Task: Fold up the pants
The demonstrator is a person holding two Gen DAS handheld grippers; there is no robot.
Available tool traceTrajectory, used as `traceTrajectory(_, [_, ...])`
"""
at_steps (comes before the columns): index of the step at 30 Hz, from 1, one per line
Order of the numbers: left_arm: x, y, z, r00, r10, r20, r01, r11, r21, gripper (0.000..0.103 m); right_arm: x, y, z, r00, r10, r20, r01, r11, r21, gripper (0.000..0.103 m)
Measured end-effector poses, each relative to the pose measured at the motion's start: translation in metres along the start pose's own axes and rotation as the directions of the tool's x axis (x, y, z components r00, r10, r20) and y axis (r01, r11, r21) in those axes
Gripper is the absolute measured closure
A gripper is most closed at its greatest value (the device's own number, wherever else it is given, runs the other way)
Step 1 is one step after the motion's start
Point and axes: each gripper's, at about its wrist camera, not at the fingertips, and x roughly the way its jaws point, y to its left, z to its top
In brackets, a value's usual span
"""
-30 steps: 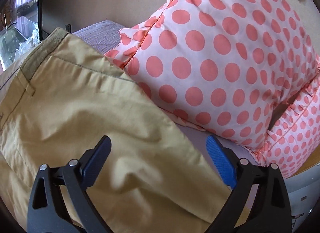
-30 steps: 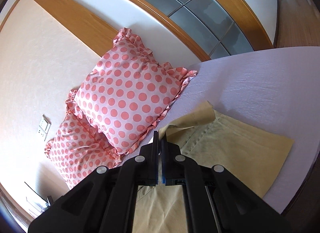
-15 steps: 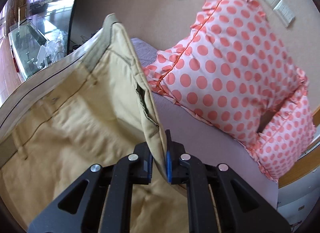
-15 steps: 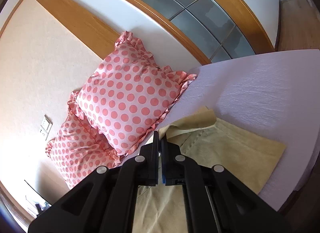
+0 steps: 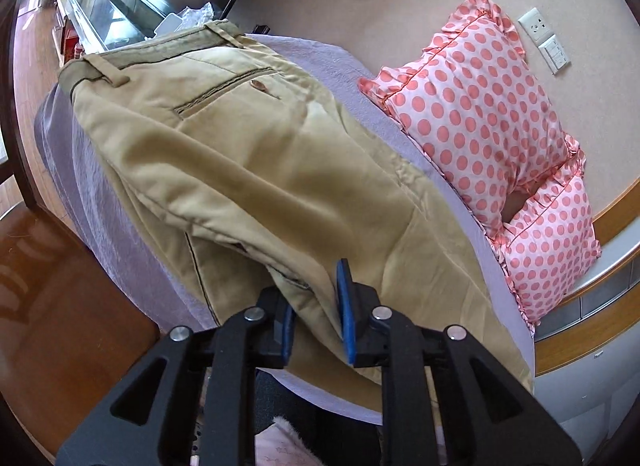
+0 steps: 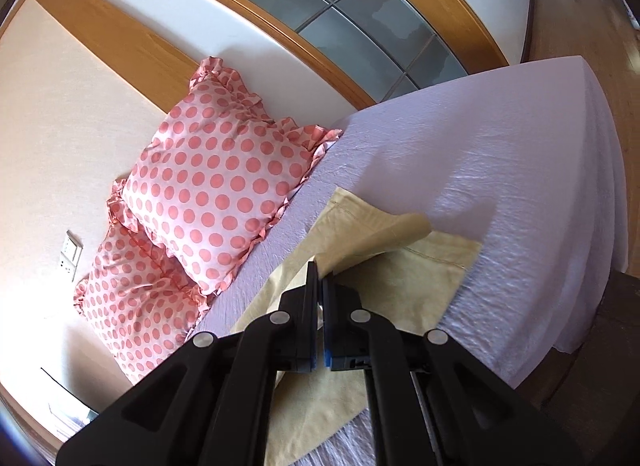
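Tan pants (image 5: 280,169) lie on a lilac bed (image 5: 92,201). In the left wrist view the waistband and a back pocket are at the far end, and the fabric is doubled over. My left gripper (image 5: 316,306) is partly shut, with a thick fold of the pants between its blue pads. In the right wrist view the pant-leg ends (image 6: 400,266) lie flat, and one hem corner is lifted. My right gripper (image 6: 320,286) is shut on that lifted hem fabric.
Two pink polka-dot pillows (image 5: 480,105) (image 6: 224,185) lean against the wall behind the bed. The bed edge (image 6: 580,266) drops to a wooden floor (image 5: 60,286). A glass cabinet (image 5: 120,5) stands beyond the bed's far end. Wall sockets (image 5: 544,41) sit above the pillows.
My left gripper shut on the pants' edge, lifted it, and drew back; its jaws now stand wider around a thicker fold. My right gripper stayed shut and moved the hem corner over the leg.
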Motion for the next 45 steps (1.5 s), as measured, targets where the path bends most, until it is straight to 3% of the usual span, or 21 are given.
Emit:
traceTrajectory(11, [-0.006, 0.007, -0.004, 0.999, -0.044, -0.02, 0.045, 0.998, 0.045, 0.084, -0.005, -0.016, -0.009, 0.999, -0.044, -0.02, 0.044, 0.999, 0.021, 0.101])
traceTrajectory(19, [-0.012, 0.014, -0.008, 0.998, -0.049, -0.027, 0.051, 0.995, 0.082, 0.08, -0.02, -0.01, -0.015, 0.992, -0.129, 0.004, 0.129, 0.989, -0.072, 0.1])
traceTrajectory(20, [-0.013, 0.015, -0.009, 0.998, -0.05, -0.028, 0.053, 0.995, 0.087, 0.08, -0.021, -0.009, -0.016, 0.99, -0.144, 0.007, 0.144, 0.987, -0.075, 0.097])
traceTrajectory(21, [-0.014, 0.015, -0.009, 0.998, -0.055, -0.027, 0.058, 0.994, 0.092, 0.079, -0.022, -0.009, -0.016, 0.986, -0.165, 0.014, 0.166, 0.983, -0.072, 0.087])
traceTrajectory(22, [-0.016, 0.017, -0.01, 0.998, -0.059, -0.024, 0.061, 0.994, 0.095, 0.074, -0.024, -0.011, -0.017, 0.98, -0.198, 0.021, 0.199, 0.978, -0.061, 0.067])
traceTrajectory(23, [-0.019, 0.018, -0.01, 0.998, -0.061, -0.016, 0.062, 0.993, 0.099, 0.071, -0.027, -0.013, -0.017, 0.976, -0.216, 0.03, 0.217, 0.975, -0.047, 0.057])
traceTrajectory(25, [-0.026, 0.02, -0.012, 0.998, -0.055, 0.01, 0.054, 0.992, 0.113, 0.06, -0.031, -0.016, -0.017, 0.974, -0.218, 0.053, 0.22, 0.975, -0.03, 0.055])
traceTrajectory(28, [-0.033, 0.023, -0.014, 0.998, -0.052, 0.032, 0.047, 0.991, 0.124, 0.054, -0.027, -0.014, -0.017, 0.973, -0.225, 0.057, 0.228, 0.972, -0.055, 0.055])
traceTrajectory(29, [-0.034, 0.024, -0.014, 0.998, -0.053, 0.032, 0.049, 0.991, 0.125, 0.053, -0.024, -0.013, -0.017, 0.976, -0.21, 0.051, 0.213, 0.975, -0.066, 0.057])
traceTrajectory(30, [-0.034, 0.026, -0.015, 0.998, -0.058, 0.032, 0.054, 0.991, 0.123, 0.052, -0.018, -0.013, -0.019, 0.982, -0.184, 0.036, 0.186, 0.979, -0.08, 0.07])
traceTrajectory(31, [-0.033, 0.028, -0.015, 0.998, -0.061, 0.029, 0.057, 0.991, 0.12, 0.05, -0.01, -0.013, -0.02, 0.986, -0.165, 0.011, 0.166, 0.982, -0.093, 0.092])
traceTrajectory(32, [-0.032, 0.029, -0.016, 0.998, -0.064, 0.024, 0.061, 0.991, 0.118, 0.05, -0.001, -0.013, -0.022, 0.989, -0.148, -0.012, 0.146, 0.984, -0.104, 0.096])
traceTrajectory(34, [-0.03, 0.032, -0.017, 0.997, -0.071, 0.012, 0.069, 0.991, 0.118, 0.047, 0.003, -0.007, -0.023, 0.989, -0.149, 0.011, 0.15, 0.98, -0.129, 0.097])
traceTrajectory(37, [-0.031, 0.035, -0.019, 0.996, -0.087, 0.01, 0.085, 0.989, 0.121, 0.039, 0.003, 0.029, -0.022, 1.0, -0.028, 0.015, 0.03, 0.978, -0.208, 0.097])
traceTrajectory(40, [-0.033, 0.037, -0.02, 0.993, -0.117, 0.019, 0.115, 0.987, 0.112, 0.033, 0.009, 0.098, -0.038, 0.991, 0.13, -0.043, -0.137, 0.926, -0.352, 0.097])
traceTrajectory(41, [-0.034, 0.037, -0.022, 0.992, -0.124, 0.021, 0.121, 0.986, 0.111, 0.031, 0.012, 0.124, -0.05, 0.978, 0.191, -0.085, -0.209, 0.895, -0.395, 0.097])
traceTrajectory(43, [-0.035, 0.037, -0.024, 0.991, -0.13, 0.025, 0.126, 0.985, 0.114, 0.027, 0.019, 0.175, -0.084, 0.929, 0.308, -0.203, -0.368, 0.811, -0.454, 0.097])
traceTrajectory(45, [-0.037, 0.037, -0.026, 0.992, -0.126, 0.026, 0.122, 0.986, 0.118, 0.024, 0.028, 0.217, -0.127, 0.855, 0.385, -0.348, -0.514, 0.719, -0.467, 0.097])
